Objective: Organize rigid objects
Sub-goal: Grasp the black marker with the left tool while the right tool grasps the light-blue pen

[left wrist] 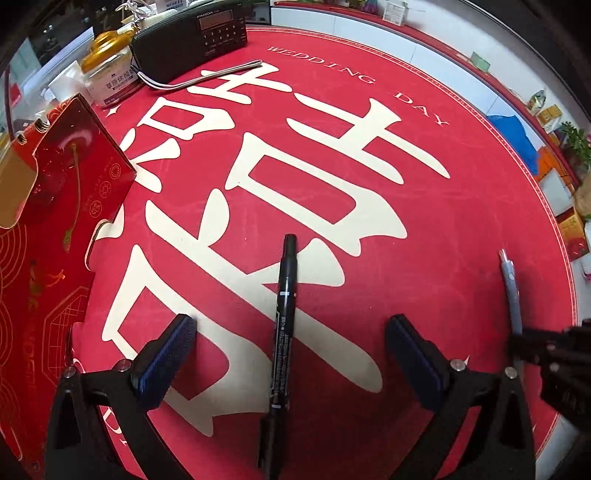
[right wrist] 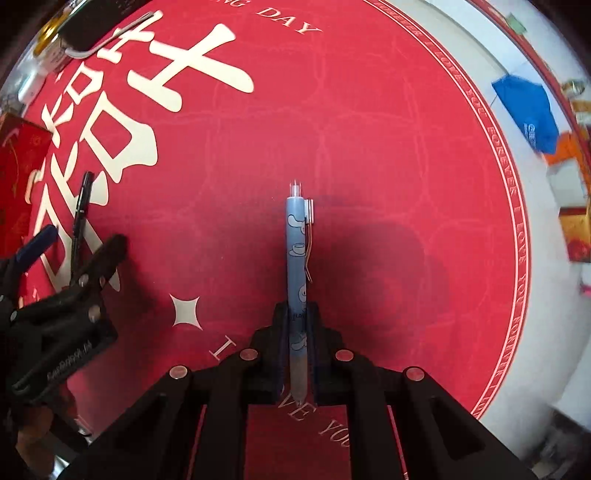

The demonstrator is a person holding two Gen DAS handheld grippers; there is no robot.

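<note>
A black marker (left wrist: 282, 332) lies on the red round mat (left wrist: 424, 229), lengthwise between the spread fingers of my left gripper (left wrist: 290, 325), which is open and empty. The marker (right wrist: 79, 214) and the left gripper (right wrist: 79, 243) also show at the left of the right wrist view. My right gripper (right wrist: 297, 310) is shut on a light blue pen (right wrist: 297, 251) with cartoon prints; the pen points away along the fingers, above the mat (right wrist: 406, 147). In the left wrist view the blue pen (left wrist: 511, 291) and the right gripper (left wrist: 517, 341) show at the right.
A red gift box (left wrist: 62, 206) stands at the left. A black radio (left wrist: 188, 35) with a grey strap, a gold-lidded jar (left wrist: 107, 70) and a white cup sit at the far left. A blue cloth (right wrist: 528, 110) and small boxes lie beyond the mat on the right.
</note>
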